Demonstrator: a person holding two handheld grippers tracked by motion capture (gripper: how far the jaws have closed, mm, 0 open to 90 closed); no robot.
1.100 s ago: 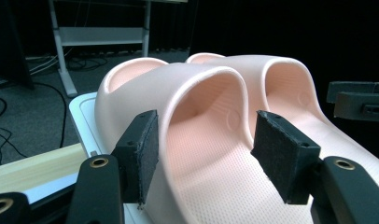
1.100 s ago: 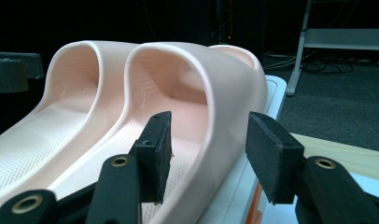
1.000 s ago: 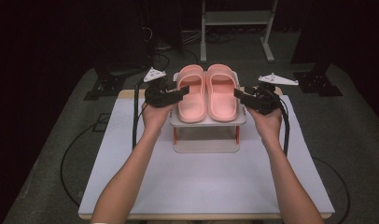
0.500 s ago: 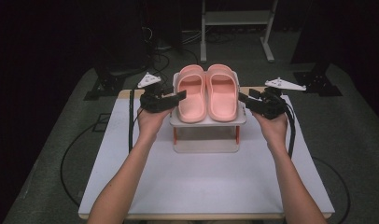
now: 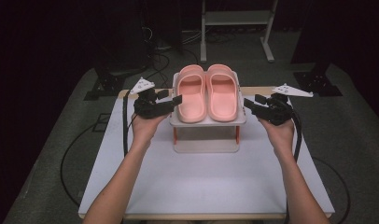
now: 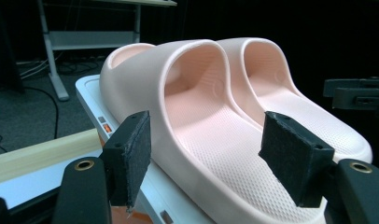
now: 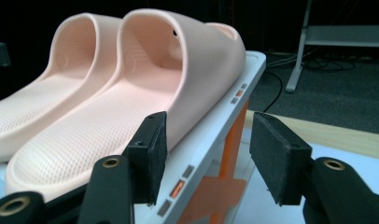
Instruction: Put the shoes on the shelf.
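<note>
Change: both claws have drawn back from the slippers over the last second, sliding outward from the rack to its two sides; the slippers and rack have kept their place.
Slippers: a pink pair (image 5: 207,92) sits side by side on the top shelf of the rack, toes toward the far edge of the surface, heels toward the person. The left slipper (image 6: 197,135) and the right slipper (image 7: 131,98) touch along their inner sides.
Rack: a small white two-level rack (image 5: 206,135) stands at the middle of the surface, nearer its far edge; orange uprights and small orange marks show on its shelf edge (image 7: 225,126).
Left claw: the left claw (image 5: 177,100) is held just beside the rack's left edge, level with the top shelf, jaws apart and holding nothing. In the left gripper view its pads (image 6: 134,154) frame the heel end of the left slipper without touching it.
Right claw: the right claw (image 5: 248,102) is held just beside the rack's right edge, jaws apart and holding nothing. In the right gripper view one pad (image 7: 152,149) lies in front of the right slipper's outer side, the other off the shelf edge.
Surface: a white surface (image 5: 201,182) with a pale wood strip along its far edge, behind the rack.
Surroundings: dark floor with cables, and a metal stand (image 5: 236,18) beyond the rack.
</note>
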